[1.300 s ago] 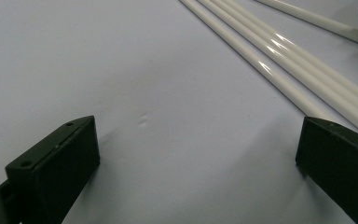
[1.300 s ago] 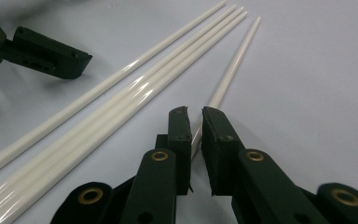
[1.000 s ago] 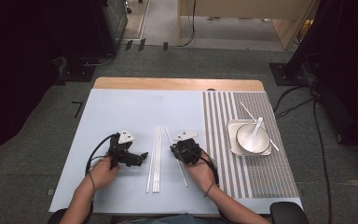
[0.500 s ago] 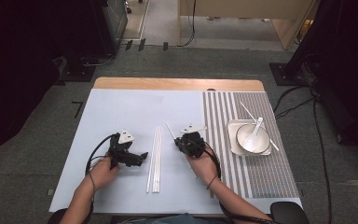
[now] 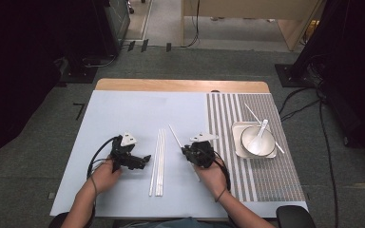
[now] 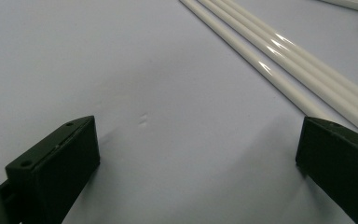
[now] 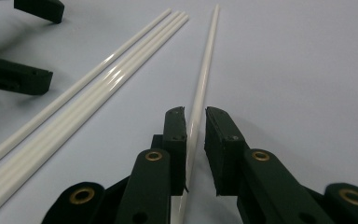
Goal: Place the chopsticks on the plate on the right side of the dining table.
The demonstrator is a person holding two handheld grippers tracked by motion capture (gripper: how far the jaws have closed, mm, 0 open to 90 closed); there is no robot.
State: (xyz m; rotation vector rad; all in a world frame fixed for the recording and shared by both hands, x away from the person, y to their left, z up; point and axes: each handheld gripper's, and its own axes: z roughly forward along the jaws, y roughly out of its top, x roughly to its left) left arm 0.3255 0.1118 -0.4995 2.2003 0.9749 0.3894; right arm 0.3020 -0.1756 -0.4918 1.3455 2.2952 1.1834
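White chopstick (image 7: pixel 200 88) between right gripper's (image 7: pixel 195 116) just-loosening jaws, left gripper (image 6: pixel 196 154) wide, spoon (image 5: pixel 260 132) in bowl (image 5: pixel 257 142).

Open blue mat (image 5: pixel 123 114) ahead of both grippers, nothing standing on its far half. Between left gripper (image 5: pixel 145 158) and right gripper (image 5: pixel 185 151), three white rods (image 5: pixel 158 161) lying flat side by side, low, passable above; single rod (image 7: pixel 200 88) slanting out between right jaws. Striped mat (image 5: pixel 228 114) to the right blocked by tray (image 5: pixel 236 142) with bowl (image 5: pixel 258 141) and spoon (image 5: pixel 261 130).
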